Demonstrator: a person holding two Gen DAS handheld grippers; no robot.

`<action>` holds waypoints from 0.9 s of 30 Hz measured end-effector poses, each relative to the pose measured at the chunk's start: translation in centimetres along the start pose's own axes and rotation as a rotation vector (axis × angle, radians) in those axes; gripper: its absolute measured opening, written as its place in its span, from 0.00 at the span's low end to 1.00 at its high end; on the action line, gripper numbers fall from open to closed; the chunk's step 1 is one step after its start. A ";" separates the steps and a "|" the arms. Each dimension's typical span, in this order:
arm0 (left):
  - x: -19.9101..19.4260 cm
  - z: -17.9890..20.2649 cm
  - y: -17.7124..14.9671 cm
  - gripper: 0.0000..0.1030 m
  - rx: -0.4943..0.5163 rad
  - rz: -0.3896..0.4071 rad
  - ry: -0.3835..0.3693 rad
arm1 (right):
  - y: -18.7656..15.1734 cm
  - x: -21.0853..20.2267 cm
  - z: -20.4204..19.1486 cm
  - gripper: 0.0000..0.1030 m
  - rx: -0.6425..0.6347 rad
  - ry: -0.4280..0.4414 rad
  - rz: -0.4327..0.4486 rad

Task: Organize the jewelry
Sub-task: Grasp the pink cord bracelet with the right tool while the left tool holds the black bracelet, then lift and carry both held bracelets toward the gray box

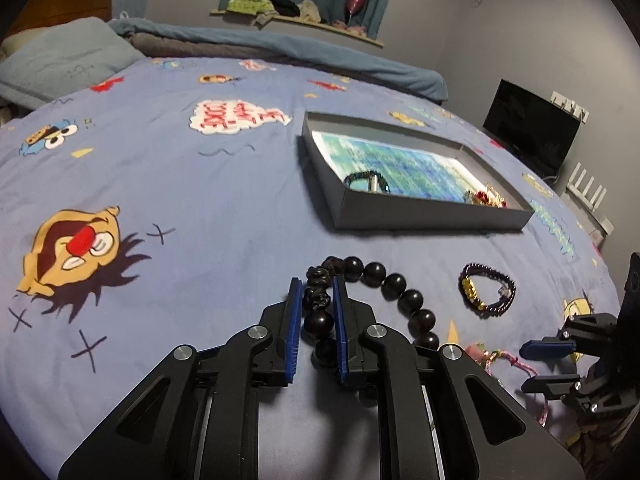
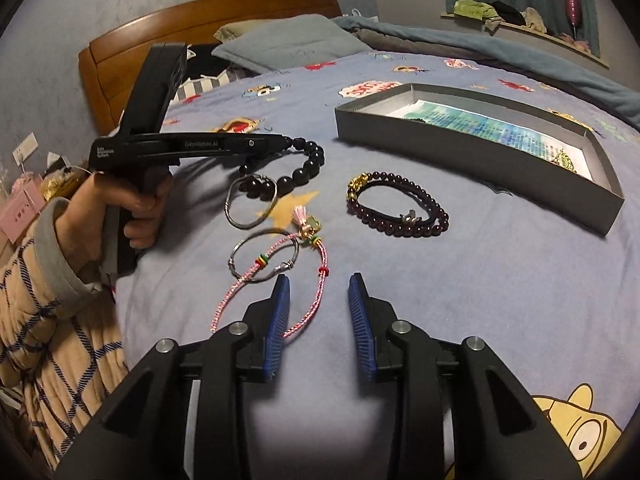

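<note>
My left fingers [image 1: 316, 312] pinch the bead bracelet [image 1: 376, 296] on the bed, box [image 1: 420, 212] at one o'clock. Heavy, slippery beads; grip between them. Right fingers [image 2: 320, 312] open, empty.

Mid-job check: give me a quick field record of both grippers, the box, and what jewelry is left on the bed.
left gripper: shut on the large black bead bracelet, low over the bed
right gripper: open, holding nothing, over the pink cord bracelet
grey shallow cardboard box: on the blue cartoon bedsheet; already holds a dark beaded bracelet and a gold-and-red piece
left on the bed: dark purple bead bracelet with gold charm, two thin silver bangles
</note>
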State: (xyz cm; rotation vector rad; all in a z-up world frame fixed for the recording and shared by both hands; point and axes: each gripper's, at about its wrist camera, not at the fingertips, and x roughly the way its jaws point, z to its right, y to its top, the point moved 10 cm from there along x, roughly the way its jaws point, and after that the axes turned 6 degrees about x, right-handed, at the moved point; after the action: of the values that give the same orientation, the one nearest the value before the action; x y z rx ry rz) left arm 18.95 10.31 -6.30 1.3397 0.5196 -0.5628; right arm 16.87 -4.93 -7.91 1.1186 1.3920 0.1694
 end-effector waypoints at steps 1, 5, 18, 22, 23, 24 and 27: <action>0.3 0.0 -0.2 0.22 0.000 -0.013 0.002 | -0.1 0.1 -0.1 0.30 -0.007 -0.007 -0.004; 1.0 0.2 -0.7 0.33 0.009 -0.047 -0.006 | -0.4 0.6 -0.5 0.23 -0.043 -0.044 -0.014; -2.8 4.1 2.4 0.14 0.067 0.144 -0.133 | 3.1 -2.5 -0.6 0.02 -0.044 -0.049 0.153; -4.6 6.3 4.2 0.14 0.101 0.246 -0.187 | 4.8 -4.0 0.0 0.02 -0.012 -0.055 0.235; -4.7 6.7 4.4 0.14 0.104 0.254 -0.191 | 5.2 -4.5 0.3 0.02 -0.001 -0.057 0.255; -4.8 7.0 4.6 0.14 0.109 0.264 -0.194 | 5.6 -4.9 0.7 0.02 0.009 -0.059 0.274; -5.3 8.1 5.4 0.14 0.122 0.308 -0.198 | 6.7 -6.0 1.5 0.02 0.031 -0.068 0.318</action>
State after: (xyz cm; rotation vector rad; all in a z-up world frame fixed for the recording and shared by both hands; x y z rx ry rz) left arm 18.67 3.49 2.42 1.4286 0.1143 -0.4713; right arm 19.96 -6.37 0.48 1.3555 1.1537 0.3359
